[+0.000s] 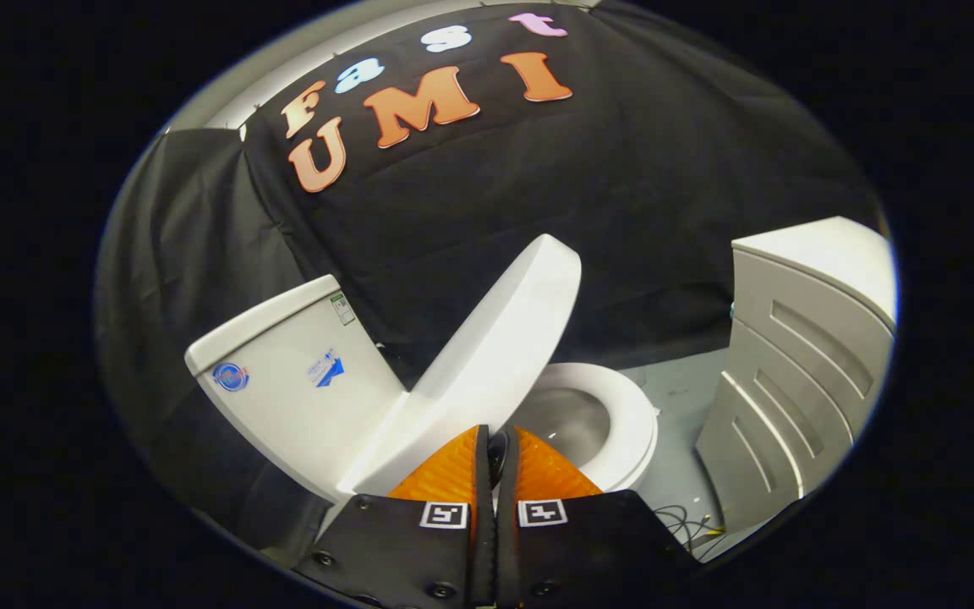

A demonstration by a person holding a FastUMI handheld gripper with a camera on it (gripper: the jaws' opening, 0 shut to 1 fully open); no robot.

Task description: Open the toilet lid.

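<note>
The white toilet lid (pixel 495 338) stands half raised, tilted up from its hinge toward the tank (pixel 292 381). Under it the white seat ring (pixel 632 423) lies flat around the open bowl (pixel 571 423). My gripper (pixel 497 433) is shut, its two fingers pressed almost together with only a thin dark slit between them. The tips sit against the lid's lower edge, on the bowl side. I see nothing held between the fingers.
A white cabinet (pixel 800 364) with panelled doors stands close beside the toilet on the seat's far side. A strip of grey floor (pixel 690 381) runs between them, with thin cables (pixel 690 524) lying near the cabinet's foot. Black cloth walls stand behind.
</note>
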